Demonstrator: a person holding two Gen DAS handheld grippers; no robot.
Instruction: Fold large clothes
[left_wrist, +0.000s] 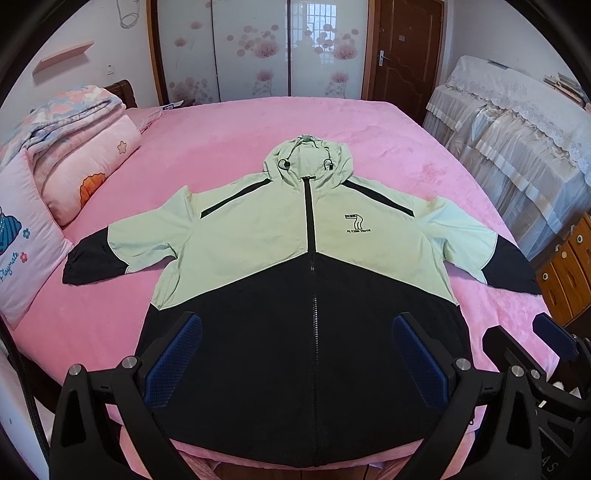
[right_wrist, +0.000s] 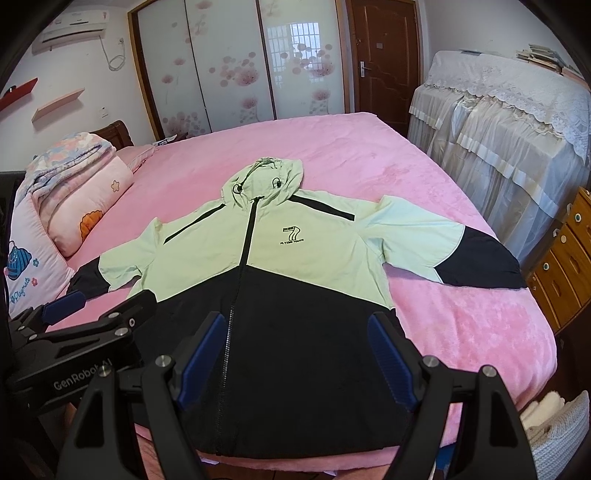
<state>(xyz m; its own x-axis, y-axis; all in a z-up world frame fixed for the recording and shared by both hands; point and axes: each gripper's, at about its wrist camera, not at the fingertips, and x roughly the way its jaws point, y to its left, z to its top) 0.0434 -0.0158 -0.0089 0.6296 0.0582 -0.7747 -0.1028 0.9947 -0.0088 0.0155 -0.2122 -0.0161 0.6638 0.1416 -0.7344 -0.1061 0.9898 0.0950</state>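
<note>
A hooded jacket (left_wrist: 295, 236), pale green above and black below, is lying flat and face up on the pink bed (left_wrist: 369, 125), zipped shut, with its hem toward the near edge of the mattress and its hood (left_wrist: 306, 158) pointing toward the far end. Both sleeves are being kept spread out sideways; the black cuff of one sleeve (left_wrist: 86, 264) is reaching toward the pillows, and the other sleeve (right_wrist: 476, 260) is stretching toward the bed's opposite edge. A printed "7" logo (right_wrist: 291, 234) is being shown on the chest beside the black zipper (left_wrist: 310, 221).

The left gripper (left_wrist: 297, 354) is being held above the black lower half of the jacket, near the hem, with its blue-padded fingers (left_wrist: 173, 358) spread wide and nothing between them. The right gripper (right_wrist: 299, 354) is being held just beside it, likewise over the black panel, its fingers (right_wrist: 391, 362) also wide apart and pinching nothing. Whether either tool is touching the cloth cannot be told.

Folded floral quilts (left_wrist: 77, 147) and a pink pillow (left_wrist: 22, 240) are being stacked along one side of the bed. A lace-covered piece of furniture (right_wrist: 517, 122) is standing along the other side, next to a wooden drawer unit (right_wrist: 565, 258). Sliding wardrobe doors with a flower pattern (left_wrist: 258, 48) and a brown door (right_wrist: 384, 55) are being seen beyond the far end.
</note>
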